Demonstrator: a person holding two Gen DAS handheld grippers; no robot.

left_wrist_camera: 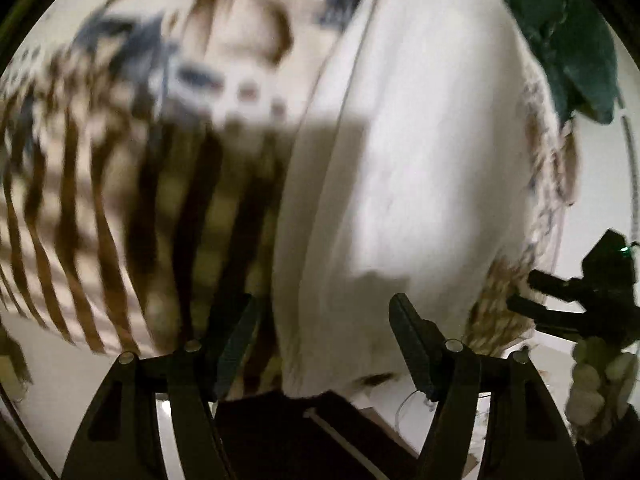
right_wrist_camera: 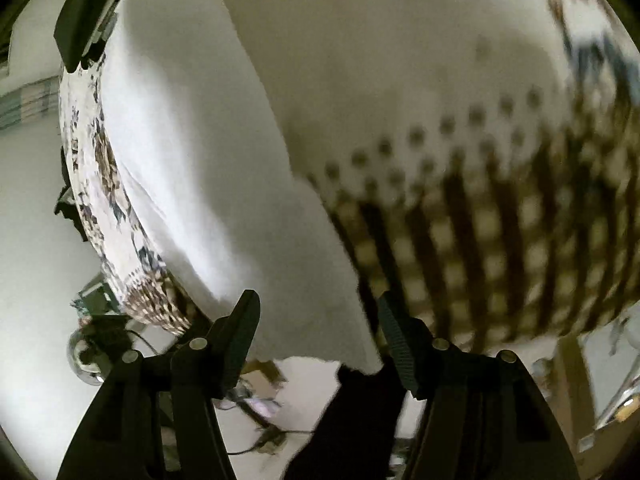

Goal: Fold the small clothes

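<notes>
Surface: pale, smooth tabletop (left_wrist_camera: 60, 392) carried the work; we saw bare patches only along its near edge, with a dark green cloth (left_wrist_camera: 560, 40) at the far right corner.
Task's thing: we found the small patterned garment with brown stripes, checks and blue-grey motifs (left_wrist_camera: 100, 208) lying across the middle of the tabletop, its plain white inner side (left_wrist_camera: 420, 160) turned up beside the print.
Progress: we judged one fold laid, since a floral-printed edge (right_wrist_camera: 100, 184) curled under the white panel; further folds and squaring looked left to do.
Materials: we read the cloth as soft and thin, the white side matte with faint seams; blur hid the finer weave.
Left gripper (left_wrist_camera: 324, 344): its black ribbed fingers stood spread above the garment's near edge, pinching nothing.
Right gripper (right_wrist_camera: 316, 336): likewise spread, with cloth behind the gap but nothing pressed between the pads.
Clutter: we noticed thin wires (right_wrist_camera: 260, 432) by the near edge.
</notes>
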